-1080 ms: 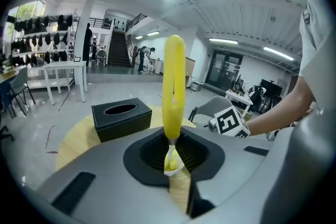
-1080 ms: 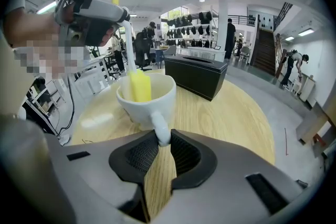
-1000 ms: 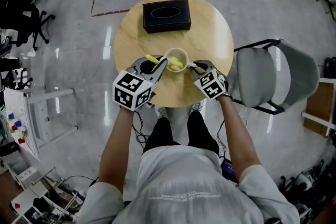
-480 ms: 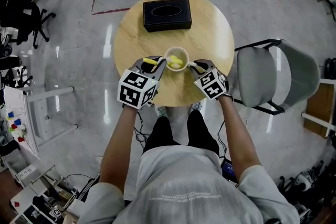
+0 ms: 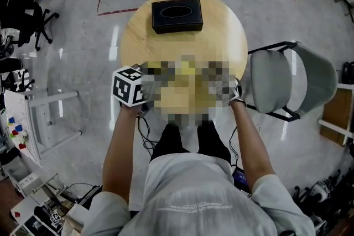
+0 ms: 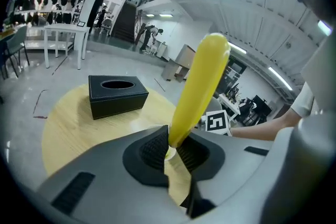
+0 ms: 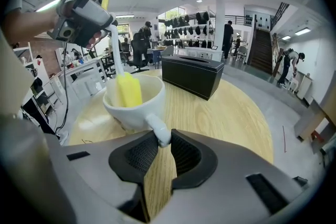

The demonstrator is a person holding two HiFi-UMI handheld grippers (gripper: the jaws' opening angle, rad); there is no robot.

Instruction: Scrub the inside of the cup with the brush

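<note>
While the right gripper (image 7: 159,144) pinches the cup (image 7: 131,113) by its handle on the table (image 7: 231,113), the left gripper (image 6: 172,148) clamps the yellow brush (image 6: 197,89) — head down inside the cup. Looks mid-scrub; next up, swirl round the walls.

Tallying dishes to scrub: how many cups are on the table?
1: the white cup, its handle gripped by the right gripper. The head view is blurred there, so others may be hidden.
</note>
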